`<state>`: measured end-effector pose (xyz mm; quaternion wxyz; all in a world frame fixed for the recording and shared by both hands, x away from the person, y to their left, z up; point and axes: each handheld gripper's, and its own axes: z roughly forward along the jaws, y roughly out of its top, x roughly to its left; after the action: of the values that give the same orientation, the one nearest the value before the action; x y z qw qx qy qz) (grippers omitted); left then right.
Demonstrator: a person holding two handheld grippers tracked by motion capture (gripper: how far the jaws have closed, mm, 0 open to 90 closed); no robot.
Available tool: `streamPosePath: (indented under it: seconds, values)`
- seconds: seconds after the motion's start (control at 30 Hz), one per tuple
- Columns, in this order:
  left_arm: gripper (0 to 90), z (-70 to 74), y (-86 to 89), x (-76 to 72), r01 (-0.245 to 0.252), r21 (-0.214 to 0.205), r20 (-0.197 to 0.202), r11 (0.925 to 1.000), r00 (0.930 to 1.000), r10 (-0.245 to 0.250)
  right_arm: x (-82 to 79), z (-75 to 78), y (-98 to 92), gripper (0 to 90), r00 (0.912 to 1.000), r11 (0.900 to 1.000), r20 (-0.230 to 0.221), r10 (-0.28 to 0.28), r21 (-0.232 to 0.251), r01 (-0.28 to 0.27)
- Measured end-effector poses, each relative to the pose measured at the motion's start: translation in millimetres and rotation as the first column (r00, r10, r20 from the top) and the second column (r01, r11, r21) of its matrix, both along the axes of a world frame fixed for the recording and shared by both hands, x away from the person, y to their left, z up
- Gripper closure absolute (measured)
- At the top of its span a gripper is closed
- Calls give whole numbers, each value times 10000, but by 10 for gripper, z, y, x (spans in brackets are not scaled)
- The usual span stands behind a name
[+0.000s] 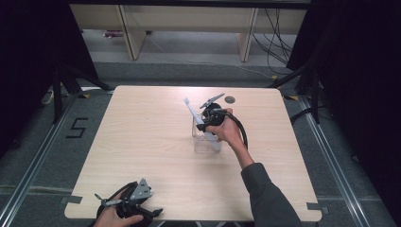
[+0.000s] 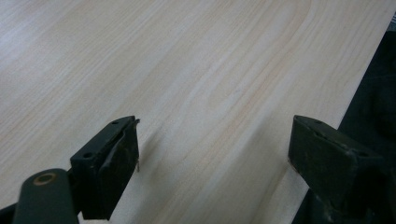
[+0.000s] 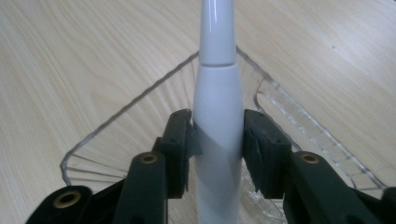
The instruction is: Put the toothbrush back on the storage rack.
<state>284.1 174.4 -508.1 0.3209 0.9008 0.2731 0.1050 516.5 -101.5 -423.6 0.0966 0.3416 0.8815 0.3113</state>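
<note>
Right gripper view | right gripper [image 3: 218, 140] clamps toothbrush [image 3: 217, 107] (over clear box [image 3: 112, 116])

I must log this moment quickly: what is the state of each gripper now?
Left gripper: open, holding nothing, above the table.
Right gripper: jaws against the white electric toothbrush, over the clear container.

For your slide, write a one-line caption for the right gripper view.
Right hand-held gripper clasping a white electric toothbrush over a clear plastic container on the wooden table.
</note>
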Motion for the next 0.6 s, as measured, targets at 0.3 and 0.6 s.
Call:
streamPosePath:
  seconds: [0.3, 0.6]
  values:
    - [156, -5, -5, -4, -82, -29, -30, 10000, 10000, 82, -74, 145, -77, 553, 9994, 9991, 354, 36, 426, -51]
    - [156, -3, -1, -4, -85, -61, 47, 9999, 10000, 85, -180, 263, -163, 498, 9988, 9980, 428, -217, 605, 191]
